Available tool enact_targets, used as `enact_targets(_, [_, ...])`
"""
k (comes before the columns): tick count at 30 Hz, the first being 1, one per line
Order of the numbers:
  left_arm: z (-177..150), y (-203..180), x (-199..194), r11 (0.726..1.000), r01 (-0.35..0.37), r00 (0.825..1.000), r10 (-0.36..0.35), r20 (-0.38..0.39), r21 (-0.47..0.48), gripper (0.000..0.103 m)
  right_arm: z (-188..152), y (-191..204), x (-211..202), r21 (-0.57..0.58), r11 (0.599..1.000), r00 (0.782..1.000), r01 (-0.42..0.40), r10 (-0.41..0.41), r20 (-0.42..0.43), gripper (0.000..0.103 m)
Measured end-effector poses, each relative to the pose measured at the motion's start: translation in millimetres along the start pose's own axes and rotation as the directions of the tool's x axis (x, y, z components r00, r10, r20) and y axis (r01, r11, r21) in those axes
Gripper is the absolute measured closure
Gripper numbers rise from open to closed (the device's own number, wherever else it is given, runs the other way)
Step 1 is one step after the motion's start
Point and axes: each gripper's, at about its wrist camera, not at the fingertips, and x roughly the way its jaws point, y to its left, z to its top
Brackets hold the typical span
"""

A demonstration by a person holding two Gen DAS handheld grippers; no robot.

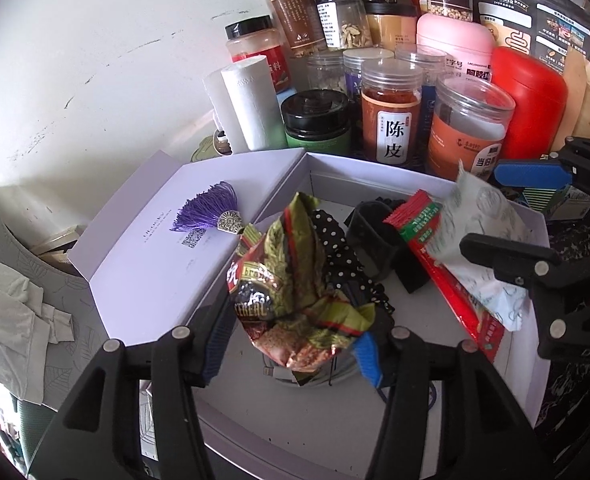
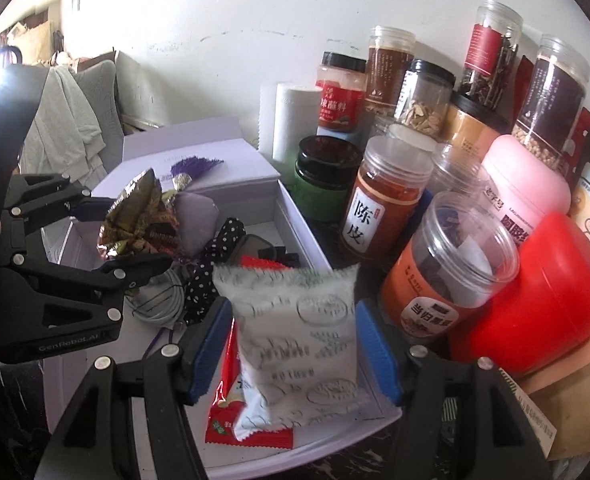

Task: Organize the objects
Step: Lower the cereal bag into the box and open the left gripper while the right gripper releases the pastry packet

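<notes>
box [image 1: 395, 188]: pale rigid card, lid open | left gripper [image 1: 295, 354]: jaws apart around crinkled foil snack bag [image 1: 295, 280] over box | right gripper [image 2: 295, 350]: jaws apart around soft white pouch [image 2: 295, 344] at box's near edge

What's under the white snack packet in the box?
Under the white printed plastic snack packet lies a red flat foil sachet, its edges sticking out left and below, on the pale lilac cardboard box floor. Anything else beneath is covered.

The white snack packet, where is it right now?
The white snack packet sits between the right gripper fingers over the right side of the pale box, lying on a red sachet, left of the jars.
</notes>
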Motion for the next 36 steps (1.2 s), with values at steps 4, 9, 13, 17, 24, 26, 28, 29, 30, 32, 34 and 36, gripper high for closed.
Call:
enact_targets(4, [-3.8,0.9,-8.4,1.000,0.007,1.000,-0.007,0.008,-0.014,0.053,-3.9,0.8,1.9,0.004,1.000,1.000,0.009,-0.008,-0.016,0.058])
enact_targets(9, [-10.2,0.7,-23.1,1.000,0.011,1.000,-0.010,0.016,-0.021,0.057,-9.2,2.3,-0.7,0.006,1.000,1.000,0.009,-0.009,-0.017,0.069])
enact_targets(13, [-10.0,0.3,-37.9,1.000,0.008,0.999,-0.007,0.034,-0.024,0.057,-10.4,5.2,-5.6,0.002,1.000,1.000,-0.001,0.001,-0.016,0.069])
enact_targets(17, [-6.0,1.7,-47.2,0.999,-0.011,0.998,0.013,0.057,-0.046,0.033,-12.1,8.4,-9.9,0.004,1.000,1.000,-0.008,0.008,-0.017,0.069])
enact_targets(24, [-2.8,7.7,-50.1,0.996,-0.028,0.997,0.034,0.065,-0.090,0.018,-14.3,8.2,-15.9,0.009,1.000,1.000,-0.005,0.006,-0.019,0.069])
enact_targets(26, [-4.0,7.6,-49.3,0.995,-0.019,0.998,0.024,0.057,-0.096,0.018,-14.3,6.7,-18.5,0.017,1.000,1.000,-0.008,0.008,-0.012,0.069])
enact_targets(28, [-5.6,6.9,-50.6,0.995,-0.012,0.998,0.017,0.054,-0.099,0.018,-13.6,5.3,-20.6,0.025,1.000,1.000,-0.010,0.011,-0.008,0.069])
enact_targets(29, [-6.3,6.6,-51.8,0.995,-0.011,0.998,0.016,0.055,-0.101,0.018,-13.2,5.2,-21.6,0.028,1.000,1.000,-0.007,0.007,-0.008,0.069])
enact_targets(30, [-7.0,6.5,-53.4,0.995,-0.009,0.998,0.015,0.056,-0.103,0.018,-12.5,5.5,-22.6,0.028,1.000,1.000,0.000,0.000,-0.008,0.069])
enact_targets(32, [-8.2,6.7,-57.3,0.994,-0.007,0.998,0.013,0.055,-0.109,0.018,-11.5,6.8,-25.7,0.024,1.000,1.000,0.002,-0.002,-0.007,0.068])
enact_targets(34, [-9.2,7.7,-62.6,0.993,-0.007,0.998,0.013,0.054,-0.120,0.018,-10.7,8.2,-30.5,0.023,1.000,1.000,0.002,-0.002,0.000,0.054])
enact_targets(36, [-10.1,9.1,-68.1,0.991,-0.007,0.999,0.014,0.052,-0.131,0.018,-9.7,9.3,-38.3,0.028,1.000,1.000,0.012,-0.013,0.017,0.033])
